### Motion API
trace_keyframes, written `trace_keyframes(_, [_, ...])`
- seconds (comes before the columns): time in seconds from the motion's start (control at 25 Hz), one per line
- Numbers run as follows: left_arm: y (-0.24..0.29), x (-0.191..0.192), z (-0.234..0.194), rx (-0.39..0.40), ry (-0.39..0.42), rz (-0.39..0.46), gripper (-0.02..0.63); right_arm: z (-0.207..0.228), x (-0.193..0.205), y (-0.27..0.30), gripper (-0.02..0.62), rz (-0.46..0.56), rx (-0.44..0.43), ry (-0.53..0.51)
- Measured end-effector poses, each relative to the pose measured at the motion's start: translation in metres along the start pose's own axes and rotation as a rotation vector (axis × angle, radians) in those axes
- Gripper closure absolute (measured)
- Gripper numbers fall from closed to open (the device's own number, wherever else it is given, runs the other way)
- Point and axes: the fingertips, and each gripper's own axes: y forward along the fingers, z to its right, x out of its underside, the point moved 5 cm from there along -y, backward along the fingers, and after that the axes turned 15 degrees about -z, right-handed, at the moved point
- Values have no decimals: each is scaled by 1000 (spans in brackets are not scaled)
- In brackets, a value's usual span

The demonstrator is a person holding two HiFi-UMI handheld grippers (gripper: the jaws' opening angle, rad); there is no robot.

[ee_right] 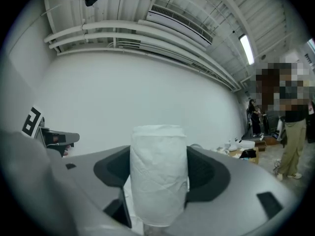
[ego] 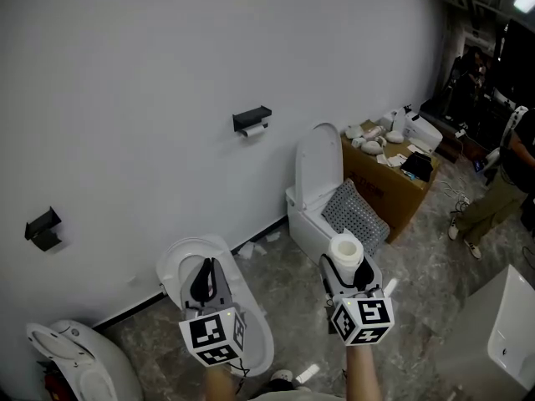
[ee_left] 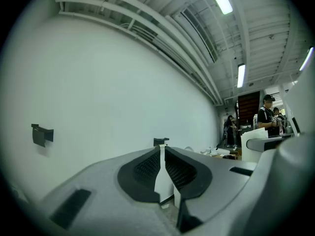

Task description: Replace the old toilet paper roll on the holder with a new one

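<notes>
A black holder (ego: 252, 120) is fixed on the white wall, with the old, thin roll (ego: 253, 130) hanging under it. In the left gripper view the same holder (ee_left: 160, 141) shows small, just above the jaws. My left gripper (ego: 206, 266) is shut and empty, level and well short of the wall; its pads meet in the left gripper view (ee_left: 161, 154). My right gripper (ego: 345, 264) is shut on a full white toilet paper roll (ego: 345, 248), held upright between both pads. That roll (ee_right: 158, 176) fills the middle of the right gripper view.
A second black holder (ego: 42, 228) sits lower left on the wall. White toilets stand along the wall (ego: 311, 182), (ego: 177, 261), (ego: 71, 357). A grey perforated mat (ego: 355, 215) leans by a cardboard box (ego: 389, 186) with small items. A person (ego: 501, 190) stands at right.
</notes>
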Motion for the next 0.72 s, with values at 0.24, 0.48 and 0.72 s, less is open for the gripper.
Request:
trace_keyframes(0.24, [24,-8,-6,17,-10,39,409,-1,-2,20,284,1,15,1])
trace_keyframes(0.48, [43,-13,-7,38,26,47,365,0,0,34,284,3,37,12])
trace_keyframes(0.72, [64,-12,-10,37,29,32,364,4,1,53,284,-10,38,19])
